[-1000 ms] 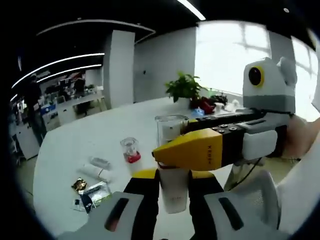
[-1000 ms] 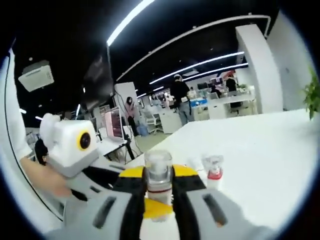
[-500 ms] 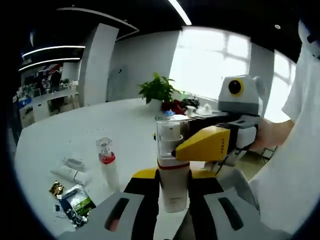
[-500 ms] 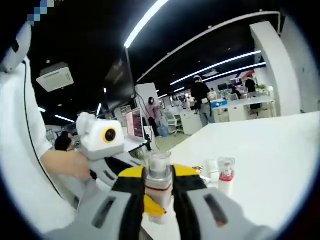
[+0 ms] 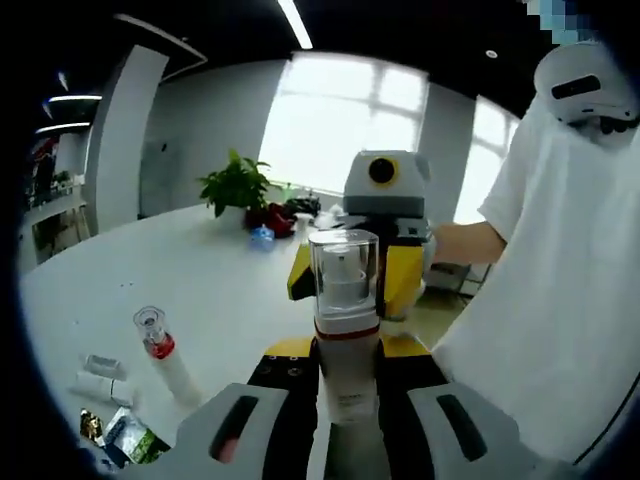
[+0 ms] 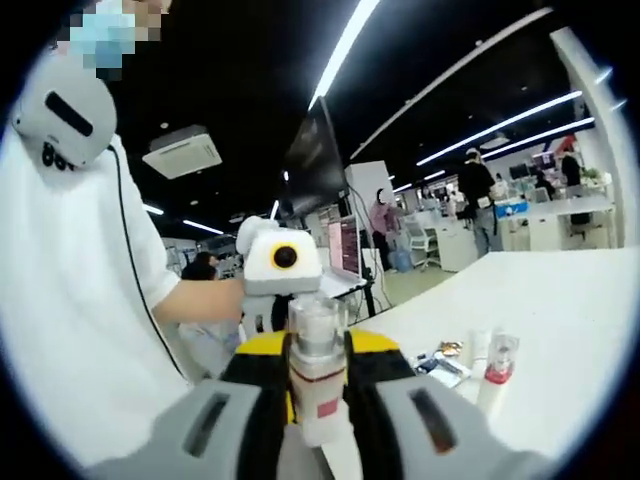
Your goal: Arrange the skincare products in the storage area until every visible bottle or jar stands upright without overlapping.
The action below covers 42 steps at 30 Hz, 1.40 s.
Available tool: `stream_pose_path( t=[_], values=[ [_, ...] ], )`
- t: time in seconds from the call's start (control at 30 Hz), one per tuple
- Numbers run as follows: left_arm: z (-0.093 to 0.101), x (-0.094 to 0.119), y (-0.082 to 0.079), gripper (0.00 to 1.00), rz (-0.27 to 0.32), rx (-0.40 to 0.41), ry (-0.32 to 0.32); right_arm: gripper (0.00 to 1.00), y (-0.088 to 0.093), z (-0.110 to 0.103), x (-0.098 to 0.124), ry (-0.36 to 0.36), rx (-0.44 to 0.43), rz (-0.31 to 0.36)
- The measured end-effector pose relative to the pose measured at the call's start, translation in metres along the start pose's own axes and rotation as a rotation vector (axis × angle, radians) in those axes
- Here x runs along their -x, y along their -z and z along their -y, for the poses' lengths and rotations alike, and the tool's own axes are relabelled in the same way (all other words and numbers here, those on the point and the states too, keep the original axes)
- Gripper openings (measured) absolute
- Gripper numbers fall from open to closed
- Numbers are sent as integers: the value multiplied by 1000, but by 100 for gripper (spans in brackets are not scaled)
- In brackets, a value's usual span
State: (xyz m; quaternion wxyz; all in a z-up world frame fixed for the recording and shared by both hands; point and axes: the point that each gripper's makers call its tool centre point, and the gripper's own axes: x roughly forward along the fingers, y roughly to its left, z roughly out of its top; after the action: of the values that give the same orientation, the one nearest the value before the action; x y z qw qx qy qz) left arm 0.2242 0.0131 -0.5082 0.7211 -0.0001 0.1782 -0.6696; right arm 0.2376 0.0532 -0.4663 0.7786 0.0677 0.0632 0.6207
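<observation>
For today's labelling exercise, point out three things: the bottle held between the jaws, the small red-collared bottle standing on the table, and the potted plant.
Held bottle (image 5: 344, 265), left gripper view, on its clear cap.
Small red-collared bottle (image 5: 164, 358), left gripper view, on its white body.
Potted plant (image 5: 236, 184), left gripper view, on its leaves.

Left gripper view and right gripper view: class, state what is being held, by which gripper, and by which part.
One pump bottle: the left gripper clamps its white body, the right gripper its neck below the clear cap.
</observation>
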Motion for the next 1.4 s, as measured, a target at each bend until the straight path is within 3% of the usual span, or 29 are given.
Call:
stream_pose_path(
  t=[0.17,0.43,0.6,0.77,0.93,1.2,1.4],
  values=[
    [-4,-1,2,18,3,15,7,20,2,5,-1,28,-8,-8],
    [-16,-6,12,18,-44,15,-66,19,13,13,-4,110,36,-45],
    [-34,-8,12,18,-11,49,-201,19,15,29,-1,218,45,-46],
    [-60,0,9,20,31,100,-430,19,11,54,-2,403,41,-36],
    [-69,8,11,21,70,143,-580,19,11,60,-8,483,5,-6],
    [-71,17,19,21,69,145,-716,20,16,55,-18,561,-29,7],
    [-70,20,23,20,65,170,-717,20,18,53,-20,578,-30,12]
  ],
)
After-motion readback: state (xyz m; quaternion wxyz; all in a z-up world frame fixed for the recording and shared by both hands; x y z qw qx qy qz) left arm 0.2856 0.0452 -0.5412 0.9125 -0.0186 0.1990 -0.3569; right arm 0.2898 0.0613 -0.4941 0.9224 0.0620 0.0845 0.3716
